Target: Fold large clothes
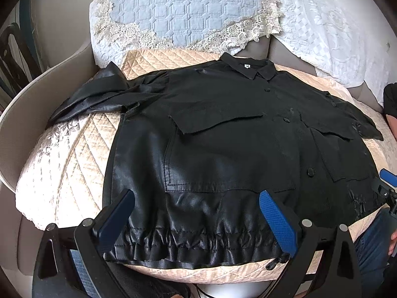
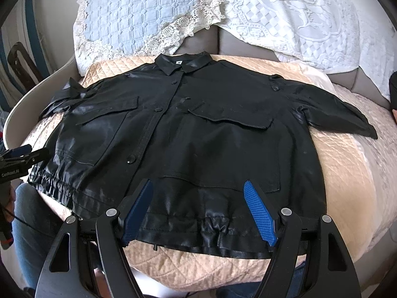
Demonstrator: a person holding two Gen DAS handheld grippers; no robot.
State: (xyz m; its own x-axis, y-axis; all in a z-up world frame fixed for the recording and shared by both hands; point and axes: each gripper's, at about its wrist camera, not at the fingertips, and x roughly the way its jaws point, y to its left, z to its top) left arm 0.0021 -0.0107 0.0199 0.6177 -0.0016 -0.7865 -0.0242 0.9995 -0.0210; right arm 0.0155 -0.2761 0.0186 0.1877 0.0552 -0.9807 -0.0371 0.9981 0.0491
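Left wrist view: spread fingers (image 1: 198, 219) over black jacket (image 1: 223, 136), lace pillows (image 1: 188, 7) behind.

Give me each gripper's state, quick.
Left gripper: open, holding nothing, above the jacket hem.
Right gripper: open, holding nothing, above the same hem.

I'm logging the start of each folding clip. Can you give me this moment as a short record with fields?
garment: black jacket, spread flat, front up, buttoned
collar: at the far end
hem: gathered, nearest the tools
sleeves: both spread out to the sides, one bunched
surface: beige quilted cover
left tool: open, over the hem
right tool: open, over the hem
folds made: none visible
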